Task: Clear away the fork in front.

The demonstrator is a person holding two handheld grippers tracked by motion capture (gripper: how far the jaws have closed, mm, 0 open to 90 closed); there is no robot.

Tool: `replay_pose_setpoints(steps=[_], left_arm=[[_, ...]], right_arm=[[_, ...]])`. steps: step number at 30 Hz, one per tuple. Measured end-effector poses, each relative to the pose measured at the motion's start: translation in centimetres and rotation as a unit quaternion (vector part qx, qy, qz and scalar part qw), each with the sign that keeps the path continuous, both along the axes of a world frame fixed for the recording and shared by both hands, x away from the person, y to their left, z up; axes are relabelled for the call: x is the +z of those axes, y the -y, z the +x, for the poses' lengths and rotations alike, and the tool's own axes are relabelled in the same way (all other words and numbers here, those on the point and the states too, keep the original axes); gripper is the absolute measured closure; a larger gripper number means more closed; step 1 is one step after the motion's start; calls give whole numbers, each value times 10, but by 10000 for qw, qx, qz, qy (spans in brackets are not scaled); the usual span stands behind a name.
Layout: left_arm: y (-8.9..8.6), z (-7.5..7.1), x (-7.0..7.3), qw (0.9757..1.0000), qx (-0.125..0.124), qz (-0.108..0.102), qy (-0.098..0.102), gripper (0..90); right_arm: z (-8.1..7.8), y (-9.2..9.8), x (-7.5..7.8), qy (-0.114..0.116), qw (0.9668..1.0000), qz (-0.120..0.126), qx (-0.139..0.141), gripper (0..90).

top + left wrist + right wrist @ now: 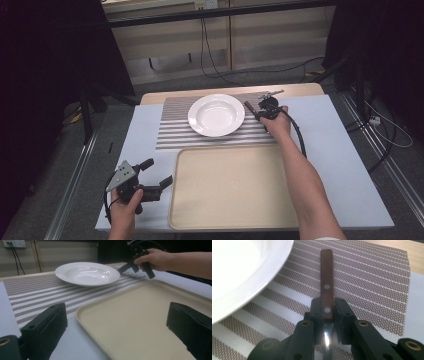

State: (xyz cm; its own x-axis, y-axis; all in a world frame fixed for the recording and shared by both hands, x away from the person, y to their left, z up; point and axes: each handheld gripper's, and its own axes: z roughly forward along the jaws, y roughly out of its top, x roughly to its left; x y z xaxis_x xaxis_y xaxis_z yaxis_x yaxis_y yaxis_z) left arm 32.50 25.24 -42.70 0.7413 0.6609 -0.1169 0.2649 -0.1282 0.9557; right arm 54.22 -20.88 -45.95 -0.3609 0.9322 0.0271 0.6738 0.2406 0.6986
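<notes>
The knife with the brown wooden handle and two metal rivets (pixel 326 282) lies on the brown-and-white striped woven placemat (pixel 372 282), near the far right corner of the mat, just beside the rim of the white round ceramic plate (pixel 216 115). The right gripper (pixel 327 307) has its two black jaws closed on the lower end of the handle, where the shiny blade begins.

The grip sits at one end of the knife, so I think the long handle could swing or slip when it is lifted. The handle end is also close to the plate and could knock its rim.

The right gripper view shows the pinch on the handle closely. The high view shows that the left gripper (pixel 157 175) rests with its jaws wide open and empty, at the near left corner of the beige rectangular plastic tray (pixel 235 210). The left gripper view shows how low the plate stands.
</notes>
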Motion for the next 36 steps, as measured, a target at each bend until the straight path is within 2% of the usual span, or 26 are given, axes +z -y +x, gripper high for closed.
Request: replay_pose_setpoints(steps=[10, 13, 18, 22, 30, 36], left_arm=[[0, 0, 0, 10000, 9, -45, -9, 34], [-1, 0, -1, 10000, 12, -63, -28, 35], [1, 0, -1, 10000, -23, -43, -37, 35], [0, -1, 0, 9999, 14, -124, -23, 35], [2, 0, -1, 9999, -22, -99, -37, 35], [1, 0, -1, 9999, -11, -114, -21, 34]], right_arm=[[-13, 20, 5, -154, 9992, -262, 244, 777], [-20, 26, 5, -193, 9991, -234, 283, 777], [-32, 42, 7, -243, 9981, -320, 462, 777], [-38, 47, 8, -264, 9976, -377, 520, 777], [-52, 54, 8, -292, 9973, -323, 595, 777], [-61, 51, 10, -389, 9961, -303, 736, 776]])
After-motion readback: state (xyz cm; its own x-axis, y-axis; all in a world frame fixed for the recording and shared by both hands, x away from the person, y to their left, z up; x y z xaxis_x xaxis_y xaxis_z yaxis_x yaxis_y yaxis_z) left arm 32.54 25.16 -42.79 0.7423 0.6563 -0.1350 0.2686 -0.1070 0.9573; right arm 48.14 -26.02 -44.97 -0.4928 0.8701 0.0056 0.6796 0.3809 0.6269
